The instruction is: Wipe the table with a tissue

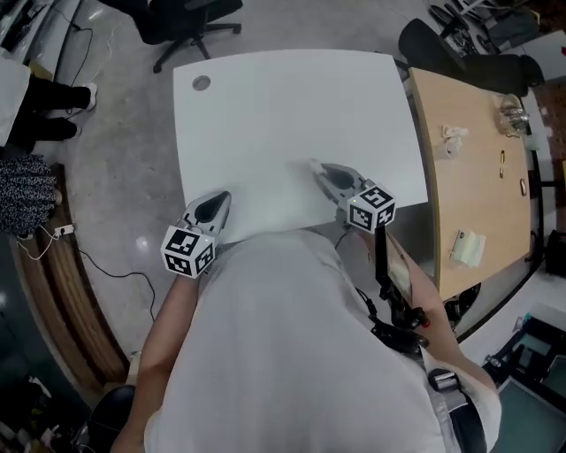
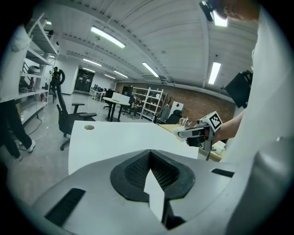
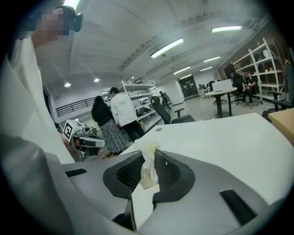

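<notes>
Right hand-held gripper (image 3: 149,152) pinches a crumpled tissue (image 3: 147,172) over the white bench (image 1: 292,115); left hand-held gripper (image 2: 150,150) closed, empty; wooden desk (image 1: 473,186) just beside; office chair (image 1: 190,22) beyond.

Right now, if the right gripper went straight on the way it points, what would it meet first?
Probably the bare top of the white table: the right gripper, shut on a tissue, tilts slightly down across it.

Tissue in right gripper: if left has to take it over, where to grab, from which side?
Probably the crumpled tuft of the tissue that sticks out past the right gripper jaw tips; the rest is pinched between its pads. Come head-on from beyond the tips, opening the left gripper first: its jaws are together.
</notes>
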Motion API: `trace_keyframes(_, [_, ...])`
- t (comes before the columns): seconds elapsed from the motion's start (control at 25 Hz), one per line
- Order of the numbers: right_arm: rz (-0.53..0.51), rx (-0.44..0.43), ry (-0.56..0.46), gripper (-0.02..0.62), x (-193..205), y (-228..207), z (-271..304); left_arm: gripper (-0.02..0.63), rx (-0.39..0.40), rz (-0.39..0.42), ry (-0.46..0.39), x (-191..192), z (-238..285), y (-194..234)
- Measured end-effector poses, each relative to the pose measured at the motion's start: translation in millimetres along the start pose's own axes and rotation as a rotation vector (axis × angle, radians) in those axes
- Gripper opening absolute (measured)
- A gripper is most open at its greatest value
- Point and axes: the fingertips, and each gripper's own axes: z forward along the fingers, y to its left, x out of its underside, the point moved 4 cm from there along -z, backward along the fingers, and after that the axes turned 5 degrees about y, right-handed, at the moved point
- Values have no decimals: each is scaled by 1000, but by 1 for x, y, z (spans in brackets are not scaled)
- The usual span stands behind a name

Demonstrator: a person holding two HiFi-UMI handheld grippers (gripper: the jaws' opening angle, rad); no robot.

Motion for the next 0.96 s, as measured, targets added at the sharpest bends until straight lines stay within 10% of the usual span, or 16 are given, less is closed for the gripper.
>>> trace_keyframes(0.96, [-46,-10,-67,64,-36,-52,-32,8,-39,20,-16,-39,66,-40])
